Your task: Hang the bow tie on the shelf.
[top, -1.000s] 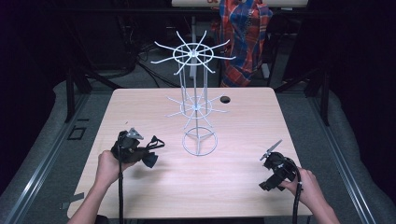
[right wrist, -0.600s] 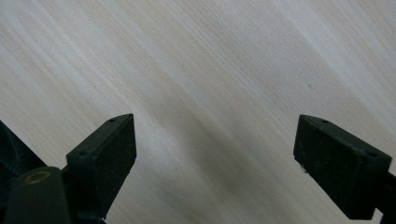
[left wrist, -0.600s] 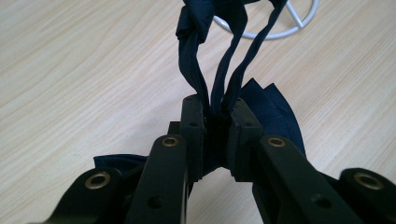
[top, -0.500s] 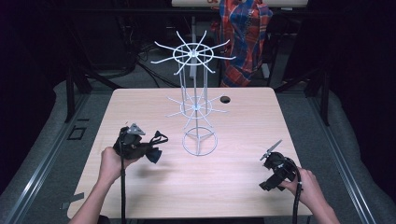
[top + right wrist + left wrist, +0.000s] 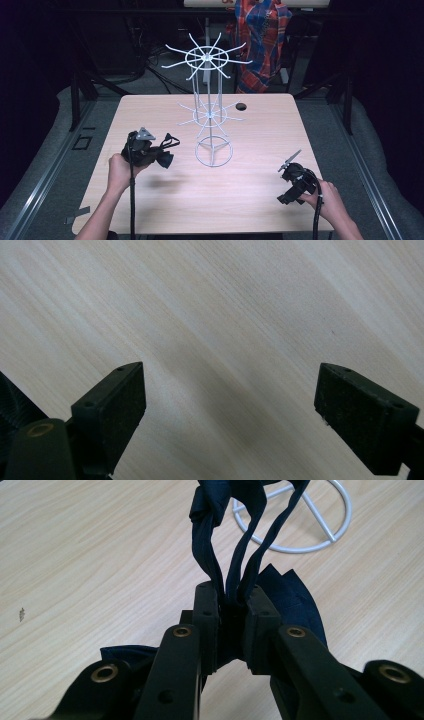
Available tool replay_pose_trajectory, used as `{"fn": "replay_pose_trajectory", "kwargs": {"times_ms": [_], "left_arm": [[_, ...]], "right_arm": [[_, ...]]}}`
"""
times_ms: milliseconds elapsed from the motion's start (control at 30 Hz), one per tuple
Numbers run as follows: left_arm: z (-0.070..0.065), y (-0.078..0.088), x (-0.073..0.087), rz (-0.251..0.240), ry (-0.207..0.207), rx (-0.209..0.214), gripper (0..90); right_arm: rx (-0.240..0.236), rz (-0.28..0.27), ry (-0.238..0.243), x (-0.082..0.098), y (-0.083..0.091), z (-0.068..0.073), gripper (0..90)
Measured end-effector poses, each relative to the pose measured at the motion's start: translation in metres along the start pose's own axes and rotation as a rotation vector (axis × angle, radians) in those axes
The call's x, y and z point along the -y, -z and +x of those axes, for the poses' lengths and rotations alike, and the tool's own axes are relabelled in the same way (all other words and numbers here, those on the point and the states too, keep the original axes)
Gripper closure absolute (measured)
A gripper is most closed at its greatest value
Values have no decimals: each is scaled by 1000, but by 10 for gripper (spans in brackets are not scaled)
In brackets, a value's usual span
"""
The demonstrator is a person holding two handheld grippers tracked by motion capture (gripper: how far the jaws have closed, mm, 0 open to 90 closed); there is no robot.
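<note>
Left gripper [image 5: 231,605] clamps dark straps [image 5: 235,560] beside rack [image 5: 213,152], ready for hooking; right gripper [image 5: 230,405] idles released.

The wire rack [image 5: 210,112] stands on the table [image 5: 260,200], mid-back.

— Any lettering, label or number to read here?
— None — the wooden surface [image 5: 260,195] is bare of print, the white wire rack [image 5: 209,112] carries no tag, and the dark blue cloth [image 5: 235,540] shows no brand.
— And the tongs?
— Plain black, unmarked.
</note>
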State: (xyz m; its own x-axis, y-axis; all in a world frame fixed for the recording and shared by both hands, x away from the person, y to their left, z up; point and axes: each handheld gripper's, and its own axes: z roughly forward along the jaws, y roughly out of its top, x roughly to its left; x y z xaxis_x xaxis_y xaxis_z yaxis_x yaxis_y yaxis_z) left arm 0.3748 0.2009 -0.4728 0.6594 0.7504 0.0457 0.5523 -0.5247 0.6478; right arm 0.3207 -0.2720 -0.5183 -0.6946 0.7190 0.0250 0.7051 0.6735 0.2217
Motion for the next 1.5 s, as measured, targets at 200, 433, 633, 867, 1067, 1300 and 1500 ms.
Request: {"fn": "replay_pose_trajectory", "kwargs": {"times_ms": [200,433,633,867,1067,1300,1500], "left_arm": [[4,2,-3,-31,32,27,788],[4,2,-8,-52,36,21,788],[7,3,-13,-100,62,32,788],[13,5,-12,-125,98,63,788],[16,11,-12,-150,115,78,788],[19,20,-13,-199,140,86,788],[21,26,-13,-226,154,96,788]], "right_arm": [[7,6,2,0,0,0,130],[12,12,3,0,0,0,130],[9,12,2,0,0,-1,130],[12,17,5,0,1,-1,131],[8,19,2,0,0,-1,131],[6,19,5,1,1,-2,131],[7,19,3,1,1,-2,131]]}}
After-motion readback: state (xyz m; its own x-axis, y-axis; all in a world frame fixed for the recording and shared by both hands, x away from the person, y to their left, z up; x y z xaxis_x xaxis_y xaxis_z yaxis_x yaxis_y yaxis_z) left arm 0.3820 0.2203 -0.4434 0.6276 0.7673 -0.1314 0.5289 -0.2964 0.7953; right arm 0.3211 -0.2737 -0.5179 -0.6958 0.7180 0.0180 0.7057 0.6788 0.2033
